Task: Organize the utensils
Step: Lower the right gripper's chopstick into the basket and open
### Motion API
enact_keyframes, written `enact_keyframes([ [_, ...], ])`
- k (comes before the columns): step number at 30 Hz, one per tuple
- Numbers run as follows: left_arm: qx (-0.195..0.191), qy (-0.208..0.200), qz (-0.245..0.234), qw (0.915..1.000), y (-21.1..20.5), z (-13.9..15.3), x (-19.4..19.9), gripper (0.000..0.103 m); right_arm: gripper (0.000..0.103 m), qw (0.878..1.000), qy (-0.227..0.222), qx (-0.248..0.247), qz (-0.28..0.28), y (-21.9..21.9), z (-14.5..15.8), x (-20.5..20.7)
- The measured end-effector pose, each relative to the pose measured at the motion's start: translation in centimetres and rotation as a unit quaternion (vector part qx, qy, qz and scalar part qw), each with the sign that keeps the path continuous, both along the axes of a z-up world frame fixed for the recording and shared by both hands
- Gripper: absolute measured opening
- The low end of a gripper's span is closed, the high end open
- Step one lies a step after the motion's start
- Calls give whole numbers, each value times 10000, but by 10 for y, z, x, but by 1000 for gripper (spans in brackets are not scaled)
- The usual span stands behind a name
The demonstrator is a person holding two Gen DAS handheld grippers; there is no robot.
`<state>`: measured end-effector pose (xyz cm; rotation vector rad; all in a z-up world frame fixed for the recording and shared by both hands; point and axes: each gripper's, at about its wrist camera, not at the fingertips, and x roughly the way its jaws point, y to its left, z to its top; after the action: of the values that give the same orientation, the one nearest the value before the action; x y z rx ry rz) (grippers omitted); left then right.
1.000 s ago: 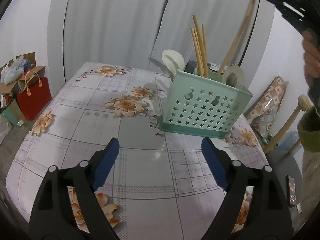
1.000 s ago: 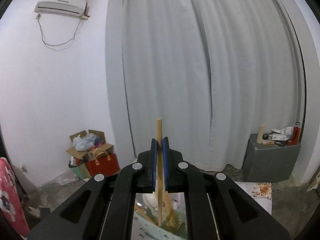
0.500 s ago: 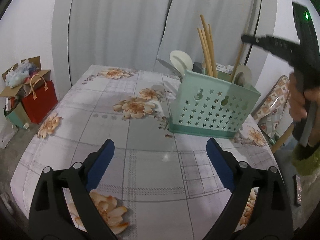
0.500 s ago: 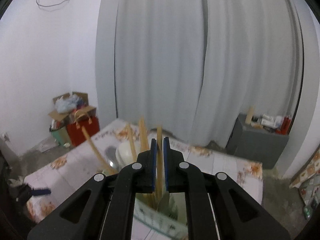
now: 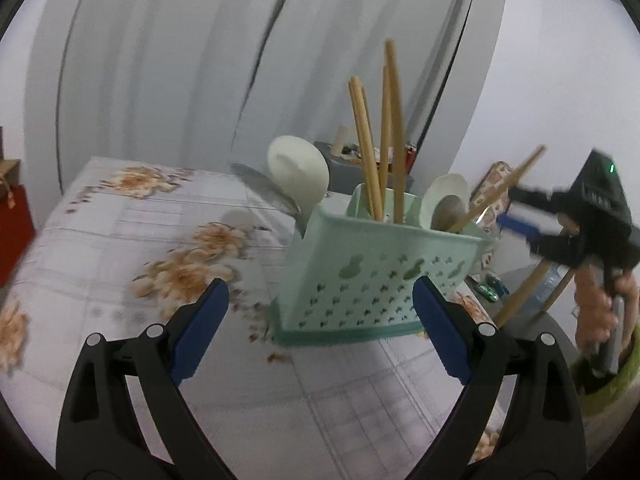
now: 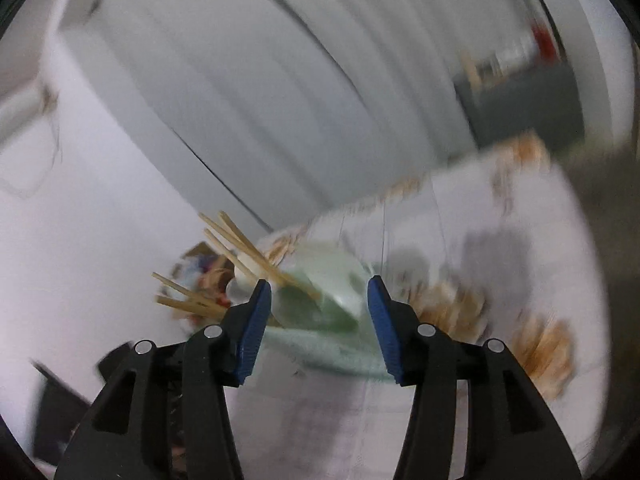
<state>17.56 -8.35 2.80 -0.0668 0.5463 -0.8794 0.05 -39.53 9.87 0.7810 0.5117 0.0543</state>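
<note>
- Nearest to me, my left gripper (image 5: 320,328) is spread wide with nothing between its fingers (image 5: 200,332), hanging over the bench (image 5: 120,248) with its floral cloth, just short of the holder.
- My right gripper (image 6: 318,322) is opening, and its blue fingers (image 6: 254,328) have nothing between them. The right wrist view is badly smeared, so fine detail there is lost.
- In the left wrist view, that right gripper sits off the right side of the holder, apart from it, with my hand (image 5: 600,308) wrapped around its handle.
- Just beyond my left fingers stands the mint-green utensil holder (image 5: 380,276), upright on the bench, its wall pierced with stars and gourd shapes.
- Inside it, four chopsticks (image 5: 380,140) stand nearly upright in one section. A fifth chopstick (image 5: 500,188) leans out over the right rim, close to my right fingers but clear of them.
- White spoons (image 5: 298,172) and a metal spoon (image 5: 264,186) poke out on the far and left side.
- I judge the step in hand to be letting go of the leaning chopstick into the holder.
- Next I should draw the right gripper clear without knocking that stick, then look for any utensil left loose; I see none on the visible bench.
- Farthest off, grey curtains (image 5: 180,60) hang behind the bench.
</note>
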Motion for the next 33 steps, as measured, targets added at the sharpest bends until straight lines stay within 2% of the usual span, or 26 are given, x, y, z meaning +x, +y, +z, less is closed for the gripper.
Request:
enact_keyframes([
  [2, -42, 41, -172, 9998, -11, -1, 8, 89, 49, 9996, 53, 252, 98, -3, -10, 6],
  [4, -41, 76, -235, 9997, -23, -2, 13, 89, 45, 9993, 209, 272, 173, -1, -17, 13],
  [6, -91, 92, -309, 9994, -32, -1, 14, 89, 36, 9985, 431, 255, 230, 2, -23, 20],
  [10, -149, 124, -369, 9991, -49, 1, 11, 89, 31, 9983, 430, 337, 223, 0, -25, 20],
  [11, -91, 73, -257, 9996, -53, 1, 8, 89, 31, 9982, 436, 354, 227, -1, -26, 21],
  [14, -49, 6, -109, 9999, -57, 1, 3, 89, 30, 9980, 480, 342, 247, -4, -27, 25],
  [26, -99, 285, 473, 9984, -29, 8, -30, 89, 30, 9964, 556, 260, 580, 22, -27, 46],
  [33, 204, 18, 578, 9981, -26, 15, -51, 91, 31, 9980, 443, -75, 456, 28, -21, 34],
])
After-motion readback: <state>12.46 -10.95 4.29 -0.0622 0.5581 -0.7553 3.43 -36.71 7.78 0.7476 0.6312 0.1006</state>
